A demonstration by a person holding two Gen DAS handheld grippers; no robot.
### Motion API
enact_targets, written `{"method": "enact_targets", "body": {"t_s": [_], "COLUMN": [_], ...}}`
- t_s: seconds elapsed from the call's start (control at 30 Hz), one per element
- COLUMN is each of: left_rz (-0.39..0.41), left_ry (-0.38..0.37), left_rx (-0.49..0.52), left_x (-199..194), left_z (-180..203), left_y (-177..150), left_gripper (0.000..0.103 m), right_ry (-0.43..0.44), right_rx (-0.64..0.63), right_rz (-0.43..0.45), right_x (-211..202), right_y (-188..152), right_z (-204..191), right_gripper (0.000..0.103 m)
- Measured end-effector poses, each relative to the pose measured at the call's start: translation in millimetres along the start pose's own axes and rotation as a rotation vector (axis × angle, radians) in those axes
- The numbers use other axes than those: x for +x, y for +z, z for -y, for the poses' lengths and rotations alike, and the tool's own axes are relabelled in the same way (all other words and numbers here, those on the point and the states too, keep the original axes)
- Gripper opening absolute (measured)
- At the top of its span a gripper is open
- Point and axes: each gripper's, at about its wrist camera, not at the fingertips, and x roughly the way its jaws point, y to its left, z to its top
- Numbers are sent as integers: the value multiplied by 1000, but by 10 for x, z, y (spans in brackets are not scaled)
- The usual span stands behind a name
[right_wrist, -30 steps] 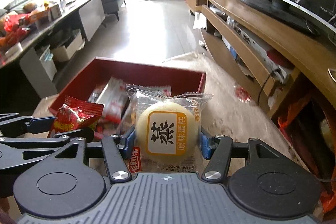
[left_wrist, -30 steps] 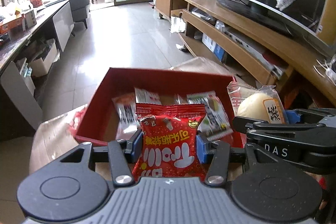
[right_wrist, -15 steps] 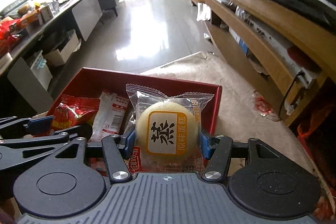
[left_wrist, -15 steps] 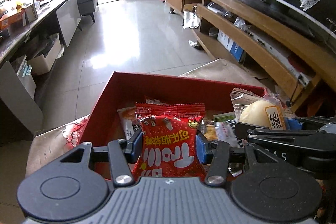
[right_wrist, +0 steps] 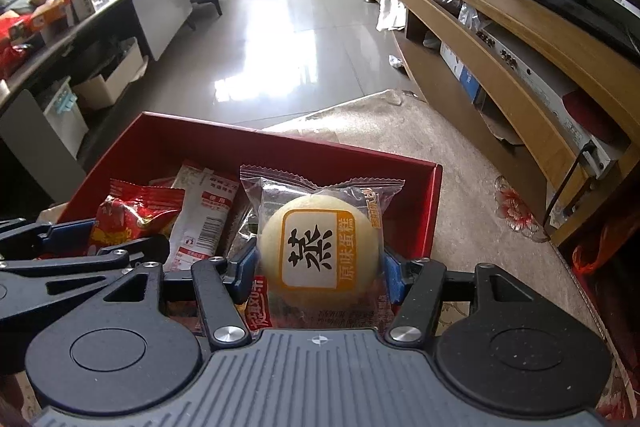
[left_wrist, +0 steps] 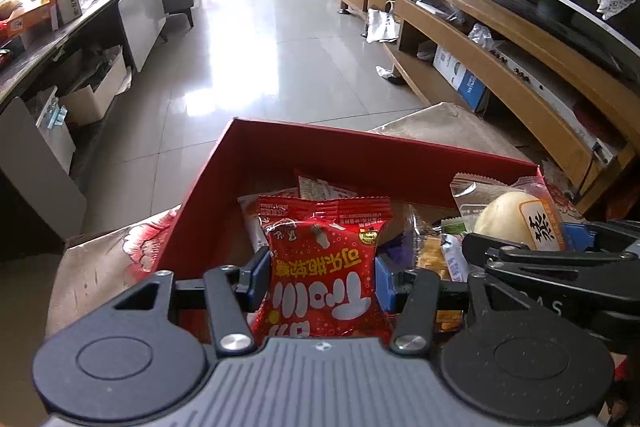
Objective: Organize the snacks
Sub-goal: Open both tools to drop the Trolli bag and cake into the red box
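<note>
My left gripper [left_wrist: 320,263] has a red snack packet [left_wrist: 324,279] with white lettering between its blue pads, above the near left part of the red box [left_wrist: 360,143]. Its jaws are opening, and the pads still touch the packet's sides. My right gripper [right_wrist: 320,259] has a wrapped yellow steamed cake [right_wrist: 316,247] between its pads over the box's near right part [right_wrist: 280,139]. Those jaws are opening too, with the pads still against the wrapper. Each gripper shows at the edge of the other's view. Several snack packs [right_wrist: 204,211] lie inside the box.
The box rests on a beige floral-patterned surface [right_wrist: 460,163]. A long wooden TV cabinet [left_wrist: 500,39] runs along the right. A dark counter with clutter [left_wrist: 48,11] stands at the left, with cardboard boxes [left_wrist: 92,95] under it. Tiled floor lies beyond the box.
Both grippers have moved forward and down over the red box, each still carrying its pack. The box's far wall now looms closer, and the jaws look slightly wider.
</note>
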Motion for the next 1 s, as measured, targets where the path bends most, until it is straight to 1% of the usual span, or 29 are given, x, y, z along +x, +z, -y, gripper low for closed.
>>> {"method": "enact_targets", "body": {"t_s": [0.07, 0.2, 0.3, 0.47, 0.63, 0.77, 1.0], "left_rz": [-5, 10, 18, 25, 26, 25, 27], "left_ry": [4, 15, 14, 16, 8, 0, -21], "left_rx": [-10, -21, -33, -58, -78, -66, -63], "left_x": [2, -37, -71, -114, -163, -217, -376], "left_z": [-21, -69, -109, -166, -220, -208, -237], "left_y": [2, 8, 24, 36, 25, -23, -149], "left_gripper": [53, 56, 59, 59, 60, 61, 62], "right_ry": [0, 6, 10, 30, 98, 82, 65], "right_rx": [-1, -4, -7, -4, 36, 32, 38], "right_rz": [1, 14, 30, 41, 40, 73, 76], "right_x": [1, -27, -67, -118, -155, -234, -374], "right_y": [2, 18, 38, 44, 48, 46, -49], "right_z": [1, -1, -13, -19, -6, -25, 35], "right_gripper": [70, 76, 77, 78, 79, 80, 81]}}
